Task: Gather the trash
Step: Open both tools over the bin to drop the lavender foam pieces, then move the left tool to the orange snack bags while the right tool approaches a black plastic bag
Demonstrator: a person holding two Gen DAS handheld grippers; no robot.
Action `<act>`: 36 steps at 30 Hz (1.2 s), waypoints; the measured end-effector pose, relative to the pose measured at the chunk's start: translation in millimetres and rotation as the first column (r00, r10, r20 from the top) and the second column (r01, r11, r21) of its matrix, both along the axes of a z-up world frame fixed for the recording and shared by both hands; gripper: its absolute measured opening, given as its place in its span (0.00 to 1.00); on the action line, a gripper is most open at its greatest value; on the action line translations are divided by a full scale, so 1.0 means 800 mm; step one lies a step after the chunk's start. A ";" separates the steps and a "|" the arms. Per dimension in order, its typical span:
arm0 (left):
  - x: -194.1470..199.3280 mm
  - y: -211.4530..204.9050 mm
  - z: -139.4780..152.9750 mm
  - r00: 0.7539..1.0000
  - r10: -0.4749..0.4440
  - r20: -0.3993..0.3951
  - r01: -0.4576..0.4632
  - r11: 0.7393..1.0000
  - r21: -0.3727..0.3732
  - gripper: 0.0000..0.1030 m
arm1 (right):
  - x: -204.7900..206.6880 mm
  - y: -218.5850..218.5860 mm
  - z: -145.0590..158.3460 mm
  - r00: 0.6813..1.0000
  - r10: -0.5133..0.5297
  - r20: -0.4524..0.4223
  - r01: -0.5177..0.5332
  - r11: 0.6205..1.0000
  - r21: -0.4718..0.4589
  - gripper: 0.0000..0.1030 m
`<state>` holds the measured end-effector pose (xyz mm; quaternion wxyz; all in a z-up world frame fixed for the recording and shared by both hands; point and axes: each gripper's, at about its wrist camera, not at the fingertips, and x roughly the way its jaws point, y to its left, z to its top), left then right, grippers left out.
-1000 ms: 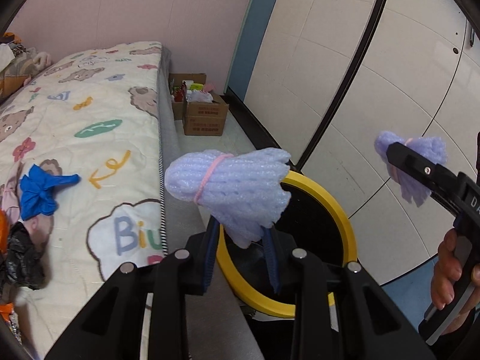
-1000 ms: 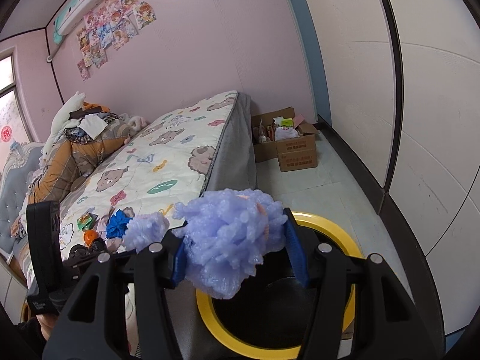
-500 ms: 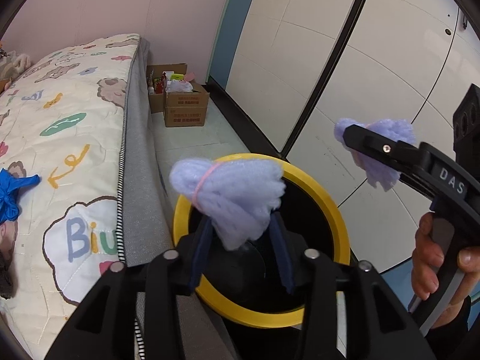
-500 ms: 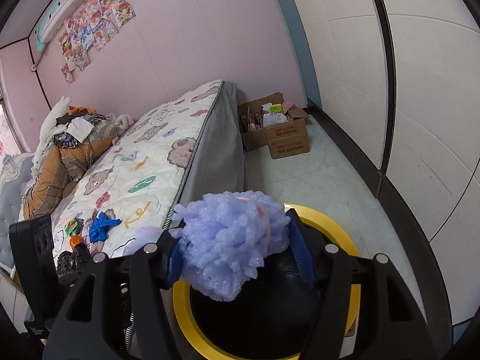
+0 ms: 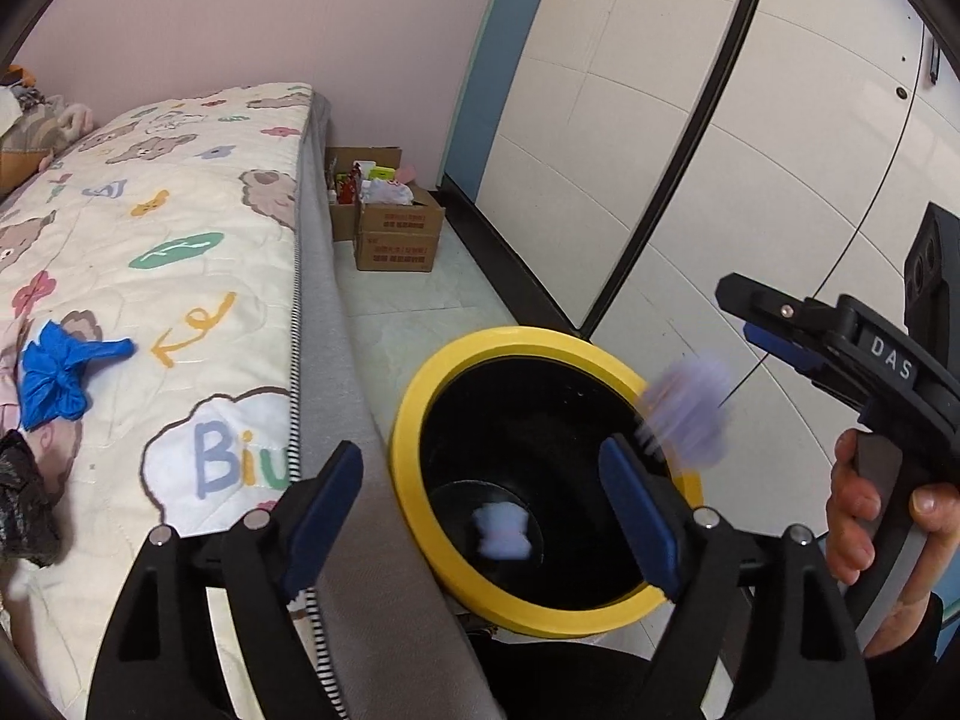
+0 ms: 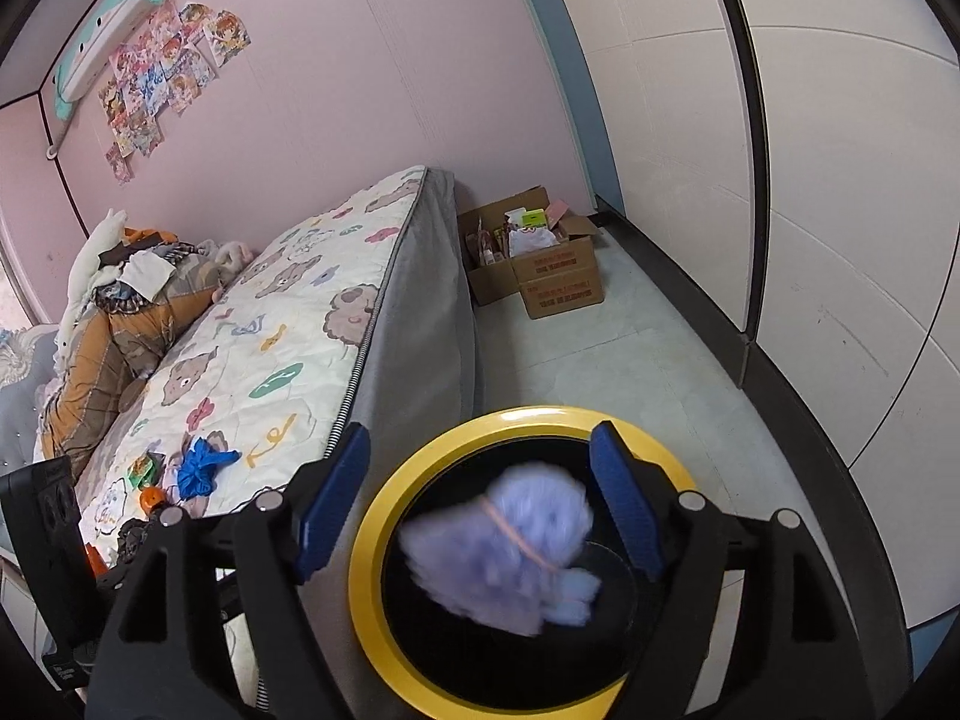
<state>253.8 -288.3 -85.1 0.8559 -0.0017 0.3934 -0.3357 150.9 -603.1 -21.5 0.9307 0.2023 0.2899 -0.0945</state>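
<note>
A black bin with a yellow rim [image 5: 420, 396] [image 6: 369, 534] stands on the floor against the bed. My left gripper [image 5: 480, 510] hangs over it, jaws opening, nothing between the pads. One lilac foam bundle [image 5: 501, 531] lies on the bin's bottom. My right gripper [image 6: 480, 504] [image 5: 762, 324] is also above the bin, jaws opening. A second lilac foam bundle [image 6: 498, 546] [image 5: 687, 414], tied with a pink band, is blurred in mid-fall, free of the pads. A blue glove [image 5: 60, 369] [image 6: 201, 468] lies on the bed.
The bed [image 5: 198, 252] with a bear-print quilt fills the left side, with black and orange scraps [image 6: 150, 498] near the glove. Open cardboard boxes [image 5: 393, 234] [image 6: 540, 267] sit on the floor beyond the bin. White wardrobe doors [image 5: 660, 150] run along the right. A hand [image 5: 870, 516] grips the right tool.
Both grippers held a foam bundle before; both have spread wide and let go. The left bundle has dropped to the bin's bottom and the right one is falling.
</note>
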 end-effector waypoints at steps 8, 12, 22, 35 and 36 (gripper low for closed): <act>-0.007 0.058 0.019 0.995 0.079 0.057 -0.079 0.997 -0.001 0.84 | -0.006 0.036 0.013 0.999 0.039 0.009 -0.038 0.999 -0.037 0.76; -0.010 0.094 0.029 0.989 0.123 0.088 -0.123 0.992 0.000 0.85 | -0.006 0.060 0.016 0.997 0.074 0.011 -0.074 0.996 -0.043 0.76; -0.021 0.199 0.045 0.958 0.252 0.137 -0.255 0.967 0.004 0.86 | 0.001 0.146 0.030 0.979 0.202 0.022 -0.200 0.977 -0.080 0.79; -0.040 0.349 0.052 0.882 0.436 0.179 -0.446 0.895 0.021 0.86 | 0.044 0.282 0.024 0.921 0.390 0.006 -0.388 0.918 -0.087 0.80; -0.041 0.360 0.051 0.875 0.449 0.179 -0.461 0.887 0.027 0.86 | 0.048 0.291 0.023 0.916 0.401 0.000 -0.399 0.912 -0.089 0.80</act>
